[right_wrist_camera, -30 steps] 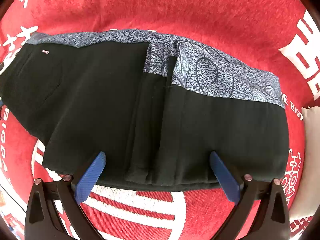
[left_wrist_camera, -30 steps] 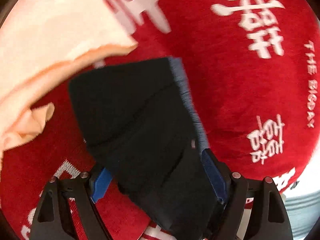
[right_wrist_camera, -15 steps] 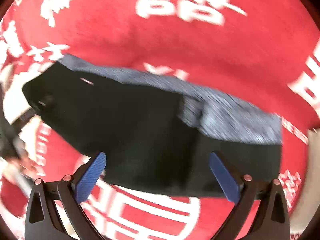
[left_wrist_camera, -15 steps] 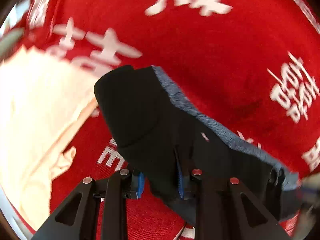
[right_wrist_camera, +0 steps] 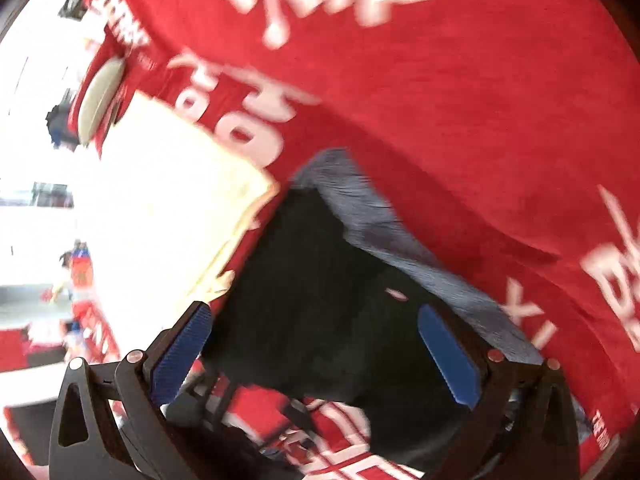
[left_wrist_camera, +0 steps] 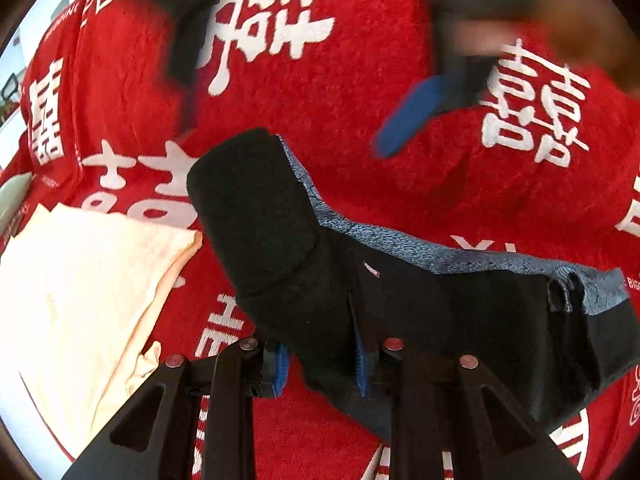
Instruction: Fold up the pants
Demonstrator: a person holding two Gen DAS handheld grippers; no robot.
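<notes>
The black fabric pants with a blue-grey patterned waistband point(left_wrist_camera: 400, 288) lie on the red printed blanket point(left_wrist_camera: 360, 100), just beside a cream folded cloth point(left_wrist_camera: 80, 280). The left gripper point(left_wrist_camera: 320, 360) pinches their near edge; the right gripper point(right_wrist_camera: 320, 360) hovers wide open. Likely mid-fold: the lifted end next needs carrying across.

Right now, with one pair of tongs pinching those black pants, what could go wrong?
1. Only the left tongs grip the pants; the far end sags and the fold may slip apart.
2. The peach cloth lies close and could get dragged along.
3. The right tongs are open and blurred, so they might snag the pants.
</notes>
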